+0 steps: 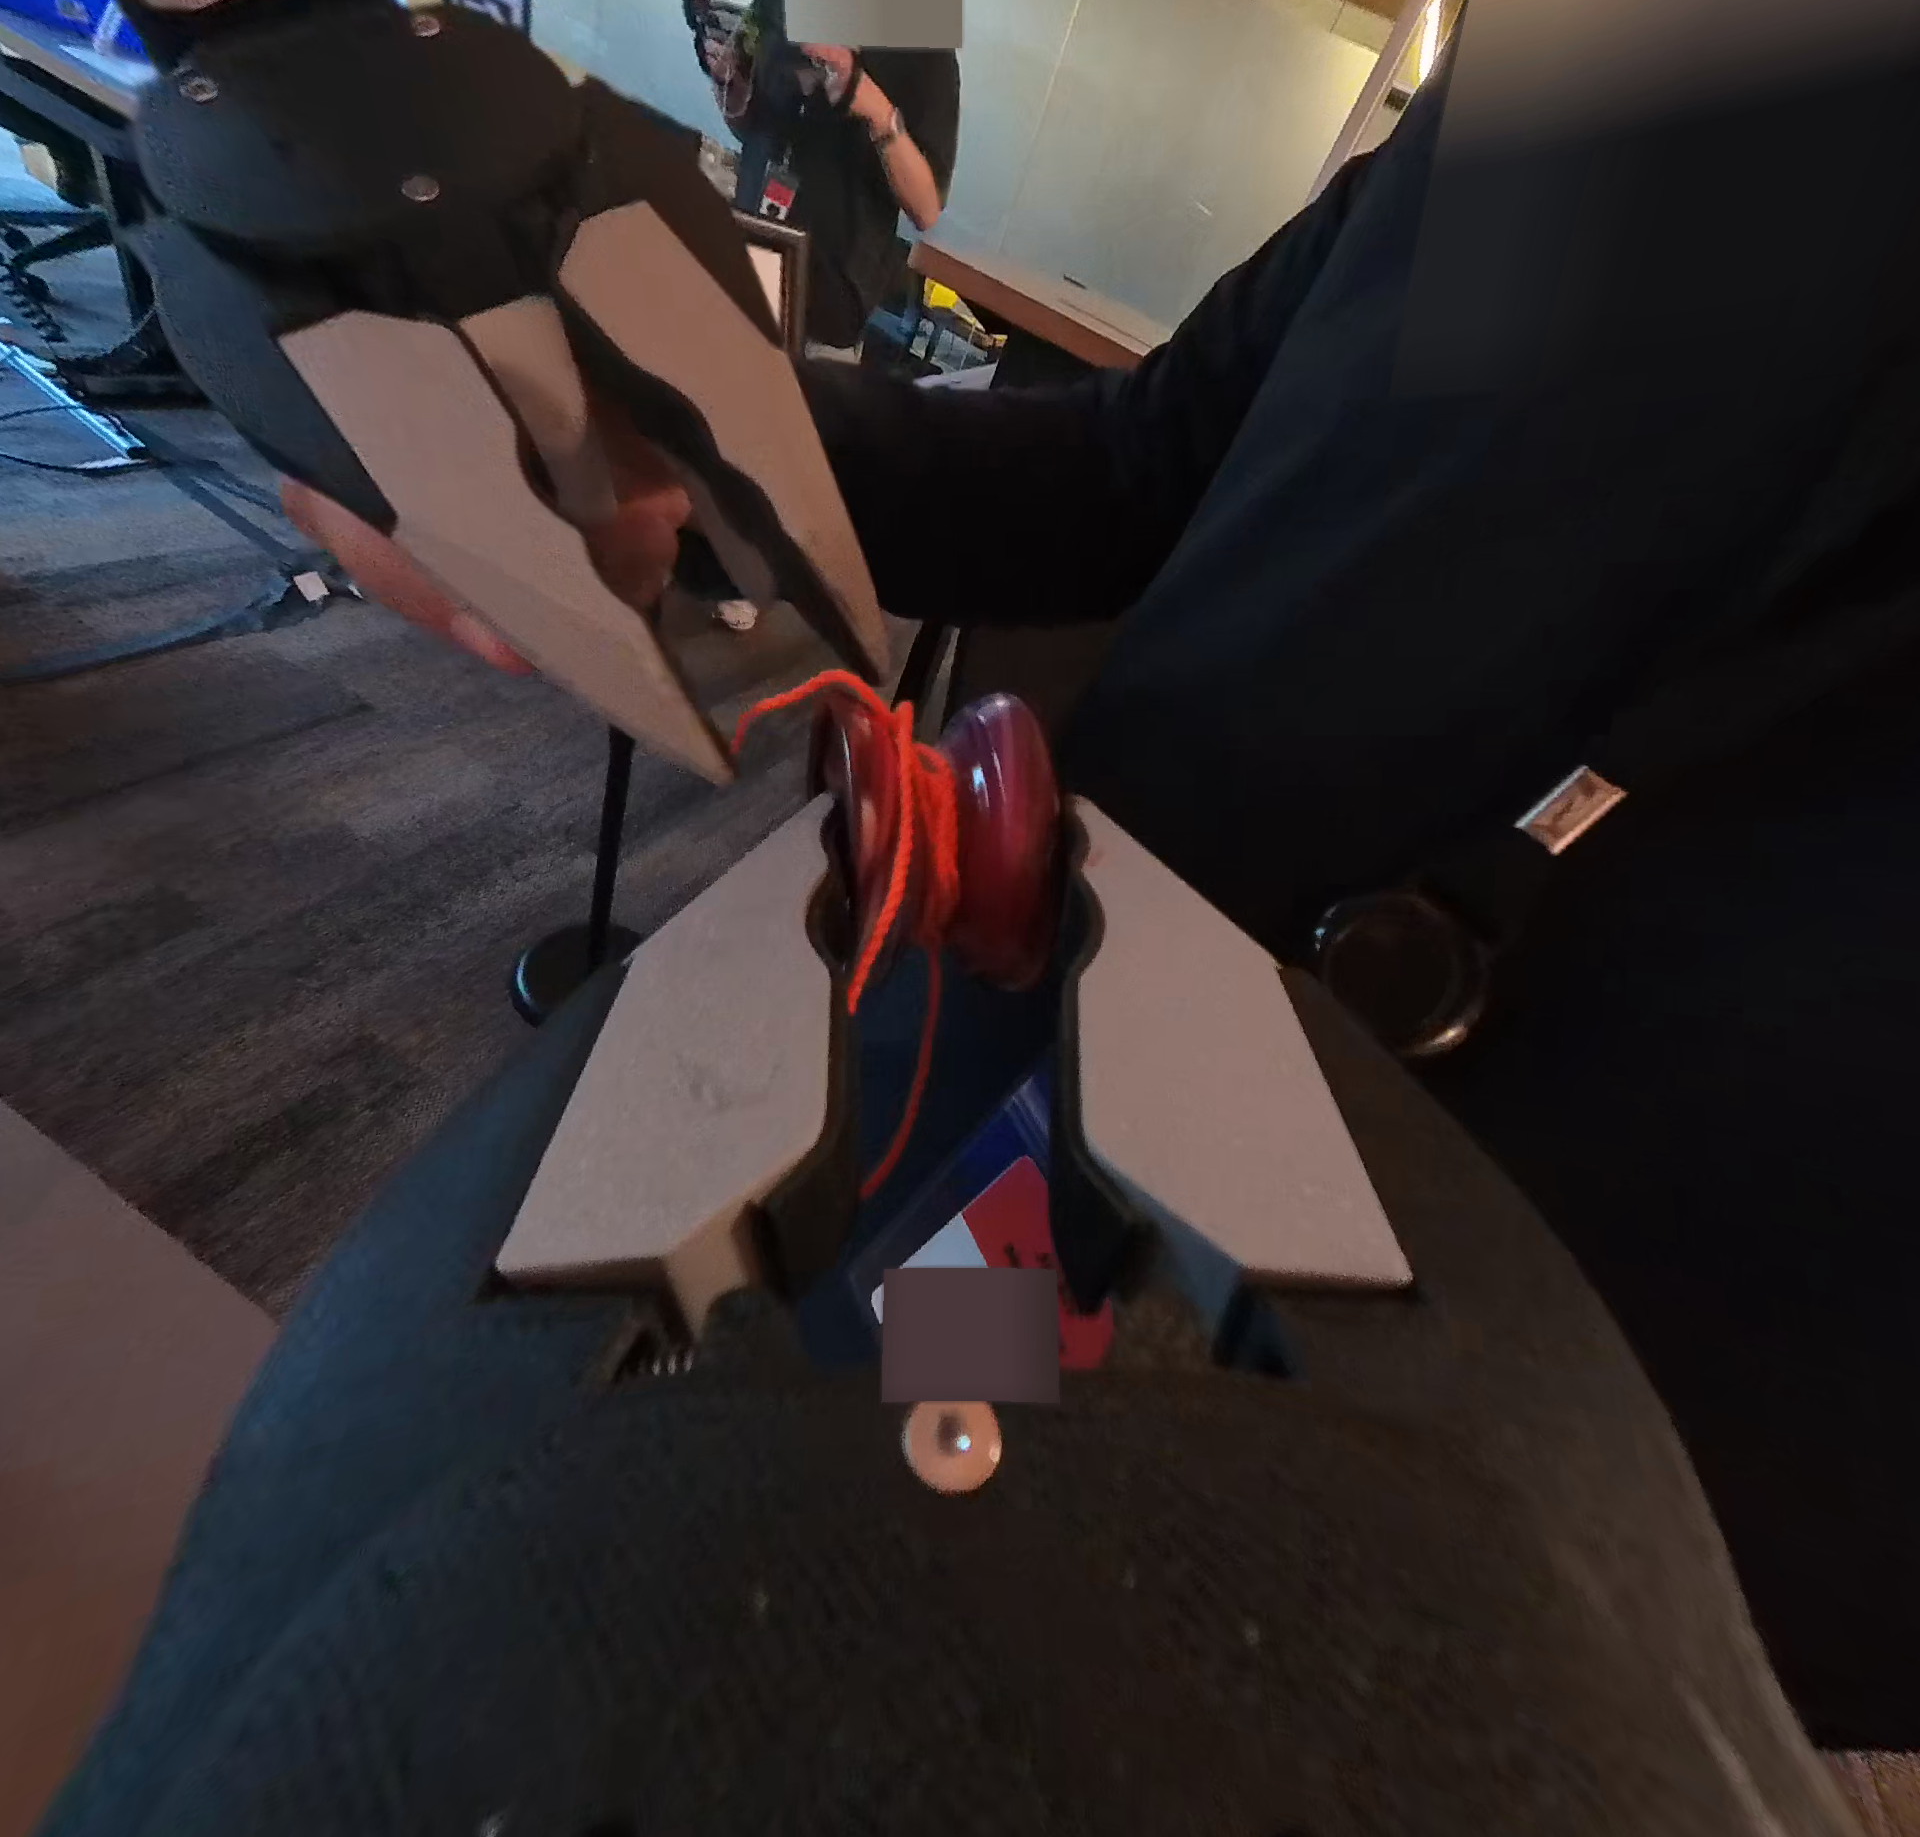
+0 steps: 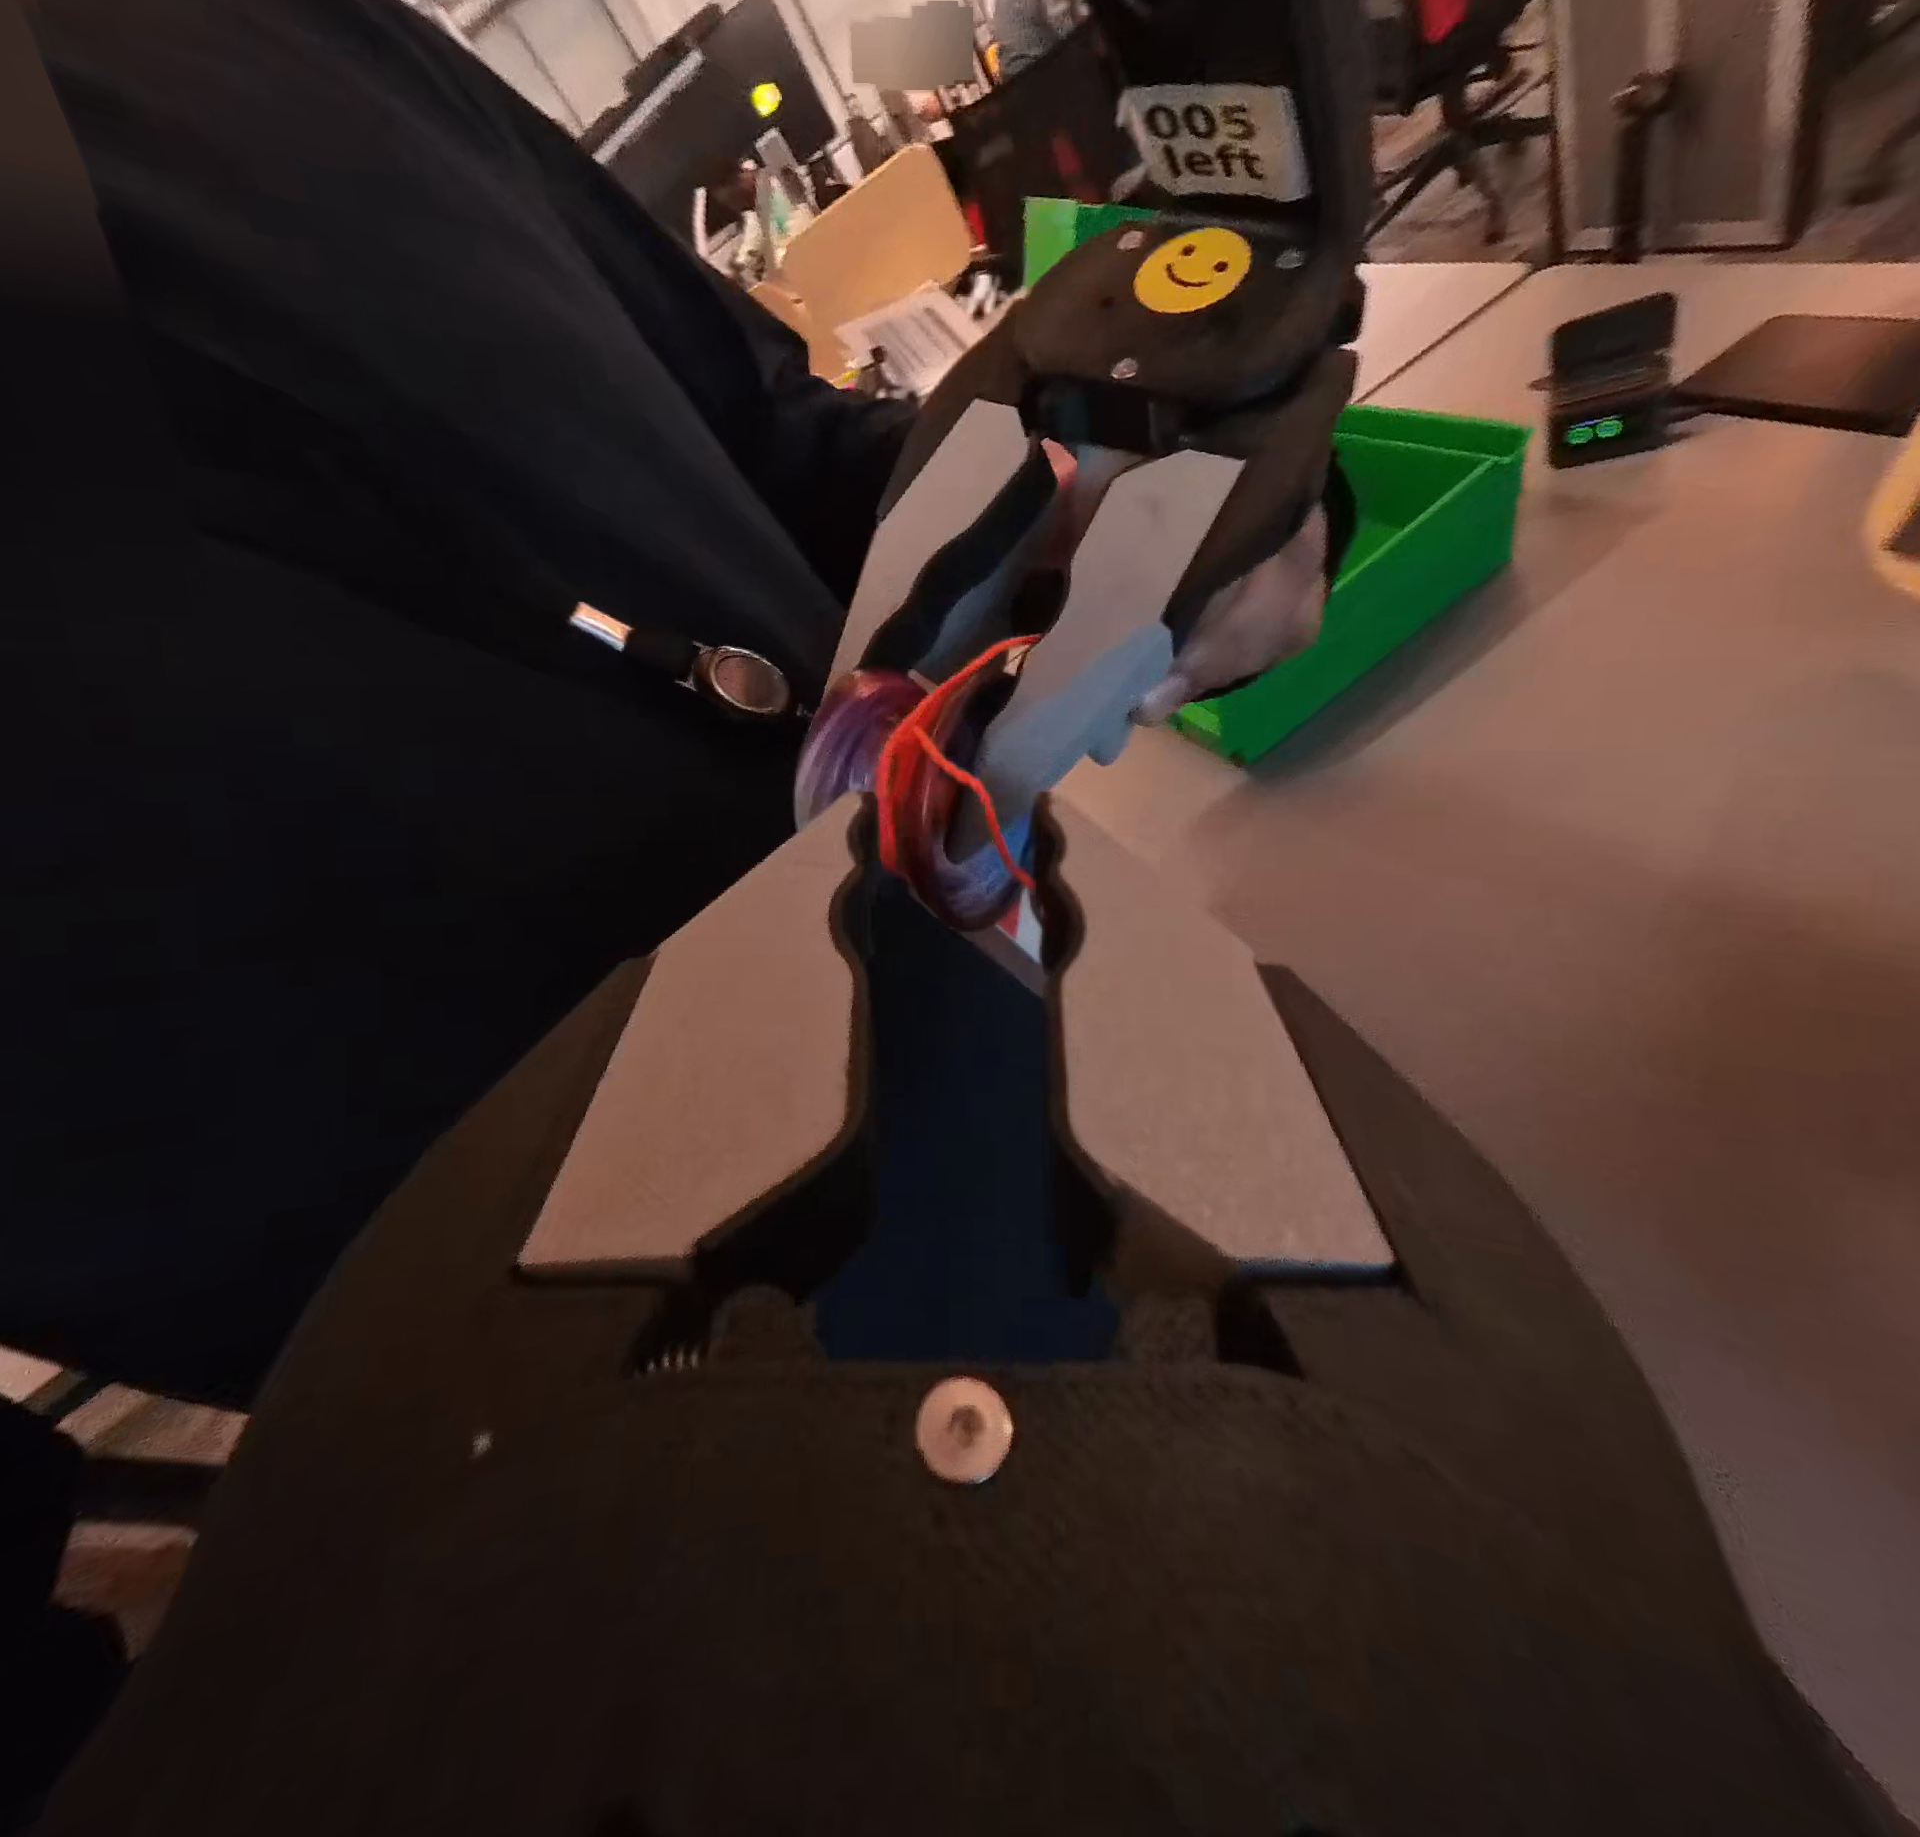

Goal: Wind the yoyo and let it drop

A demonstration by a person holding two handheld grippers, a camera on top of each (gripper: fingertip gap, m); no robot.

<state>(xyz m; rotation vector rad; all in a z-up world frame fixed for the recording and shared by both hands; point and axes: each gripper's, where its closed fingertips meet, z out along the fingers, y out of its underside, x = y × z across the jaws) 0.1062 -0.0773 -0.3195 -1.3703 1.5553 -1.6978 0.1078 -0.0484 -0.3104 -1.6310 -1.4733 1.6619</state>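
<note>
the left gripper has its jaws clamped across the two faces of the dark red yoyo, axle crosswise between the fingers, groove facing up toward the right gripper. the orange string sits loosely wound in that groove, a loop rising between the right gripper's parted jaws, which grip nothing. so the right gripper is placed to lay further turns, above the tabletop.

both cams ride on the grippers, looking out along their own fingers. left one faces the floor and a person in black, right up on the yoyo. right one faces the opposite way, over a table with a green bin. both share the yoyo and catch each other's gripper.
</note>
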